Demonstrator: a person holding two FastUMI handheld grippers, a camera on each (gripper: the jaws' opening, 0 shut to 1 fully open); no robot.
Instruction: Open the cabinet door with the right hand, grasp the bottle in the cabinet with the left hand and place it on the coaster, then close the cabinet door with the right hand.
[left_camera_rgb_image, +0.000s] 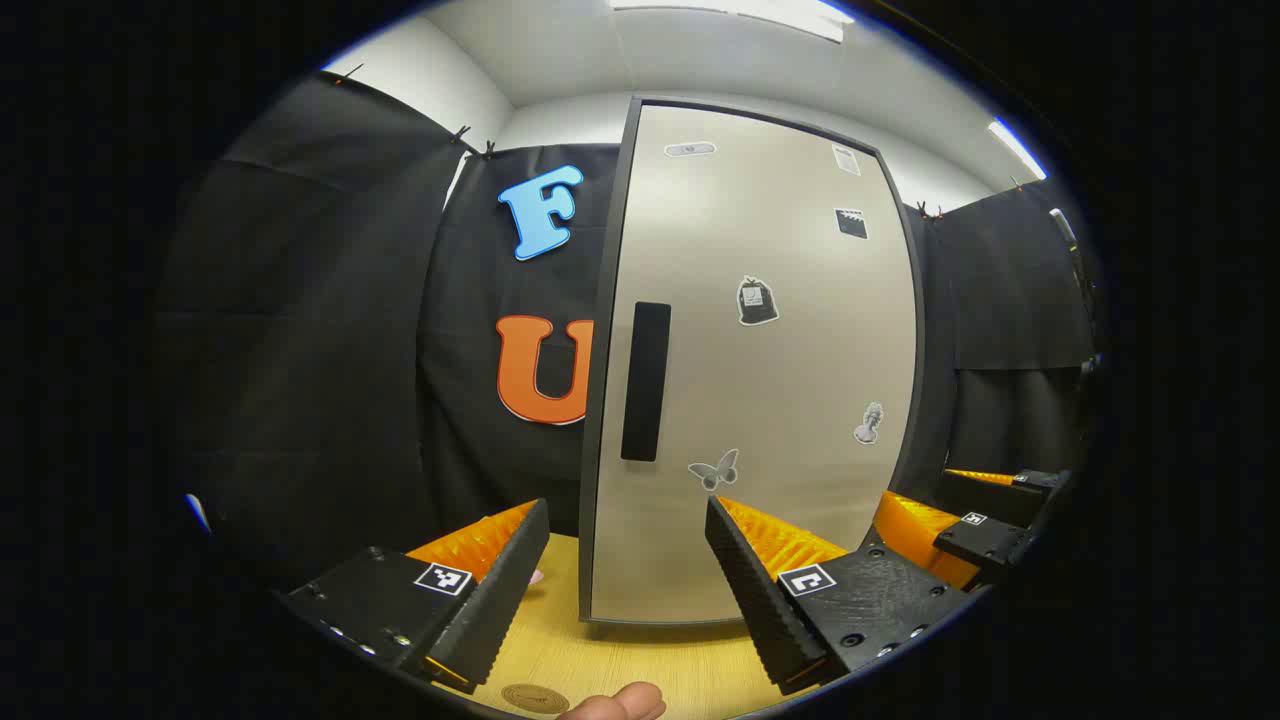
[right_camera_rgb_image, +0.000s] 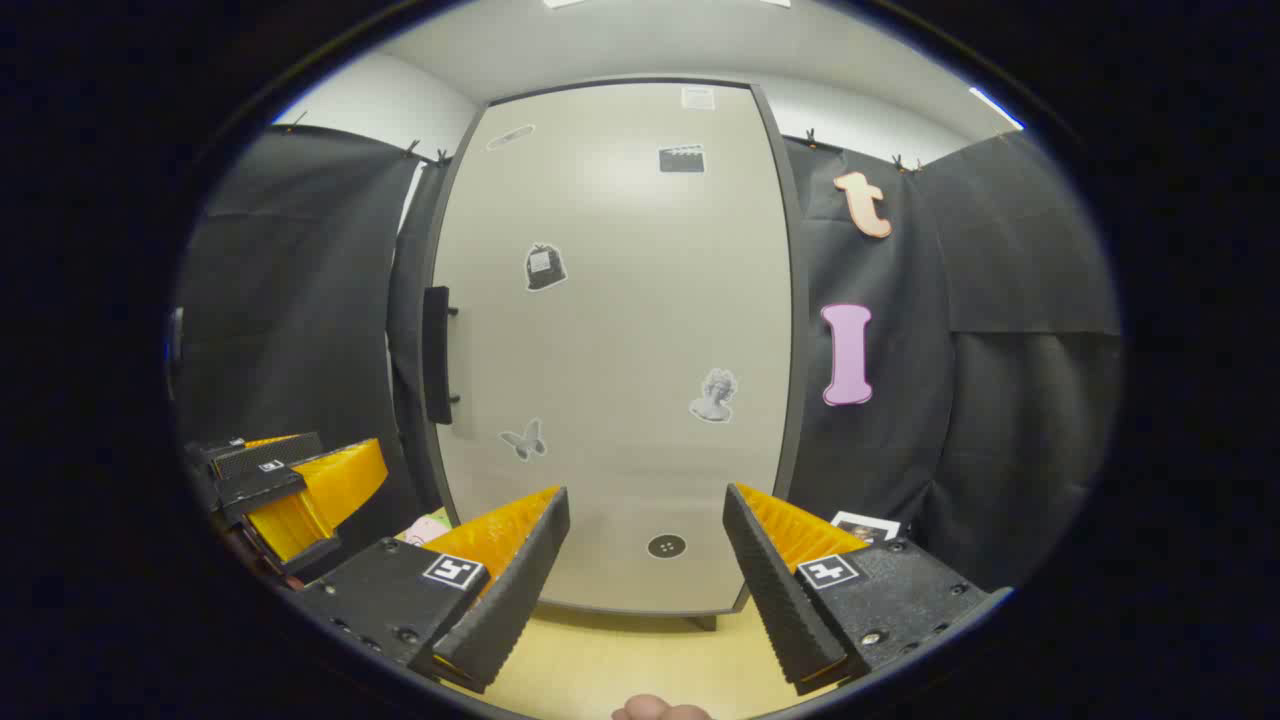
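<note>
Pale grey-beige laminate covers the cabinet door, which stands shut and upright on the light wooden table, just beyond both tongs. In the right gripper view the right tongs hang spread wide with nothing between the fingers, aimed at the lower middle of the door. The dark handle, a tall bar with its long axis vertical, sits on the door's left edge, up and to the left of these tongs, so the coming pull appears to call for a shift leftward and upward before the fingers can close around the bar. In the left gripper view the left tongs are likewise wide and empty, and the handle lies almost straight ahead of them and above; the left hand looks nearer to it, though the task gives the door to the right. The right tongs also appear at the far right of that view. The bottle must be inside the cabinet, hidden behind the closed door. A round brown disc at the near edge of the table, cut off by the picture's rim, may be the coaster; I cannot tell for certain. A fingertip pokes in beside it.
</note>
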